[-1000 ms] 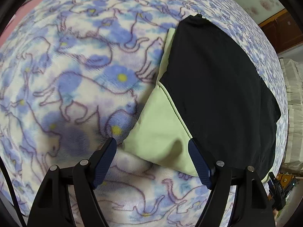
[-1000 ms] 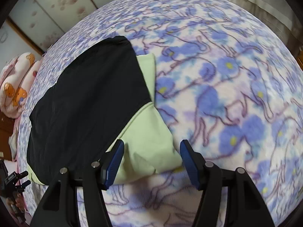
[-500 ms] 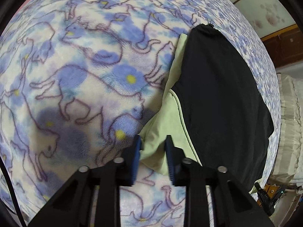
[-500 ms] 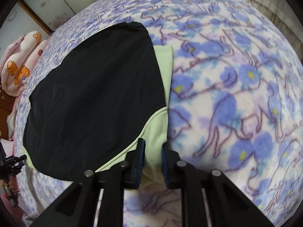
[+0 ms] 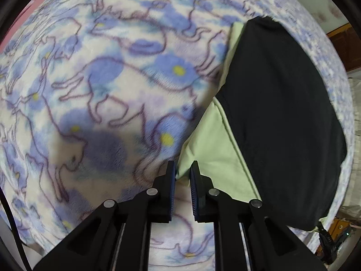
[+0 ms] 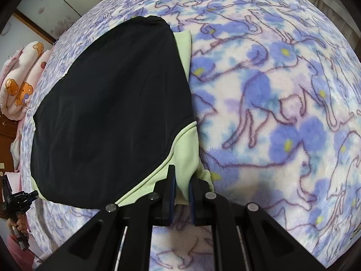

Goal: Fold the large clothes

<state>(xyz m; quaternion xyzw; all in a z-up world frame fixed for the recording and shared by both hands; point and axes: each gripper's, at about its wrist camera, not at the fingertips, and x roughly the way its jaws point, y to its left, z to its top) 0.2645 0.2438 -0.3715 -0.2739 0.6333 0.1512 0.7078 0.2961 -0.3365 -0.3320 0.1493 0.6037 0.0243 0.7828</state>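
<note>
A big soft garment made of black cloth with light green sleeves (image 5: pixel 277 117) lies flat on a fluffy fleece blanket with blue flowers and purple cat outlines (image 5: pixel 108 85). The blanket covers the whole bed. In the left wrist view the garment is on the right side, and it runs from the near edge to the far part of the blanket. In the right wrist view the same garment (image 6: pixel 112 117) is on the left side, and the blanket (image 6: pixel 282 113) fills the right. The left gripper (image 5: pixel 182 176) points down at the near left corner of the garment. Its jaws are closing and are almost together, and the pale green corner of a sleeve (image 5: pixel 207 158) is pinched between the blue pads. The right gripper (image 6: pixel 181 187) points down at the near right corner of the garment. Its jaws are closing too and are nearly together, with a fold of the other green sleeve (image 6: pixel 185 153) squeezed between them. Far off to the left in the right wrist view, a rolled pink quilt with orange bears (image 6: pixel 21 85) sits beside the bed.
</note>
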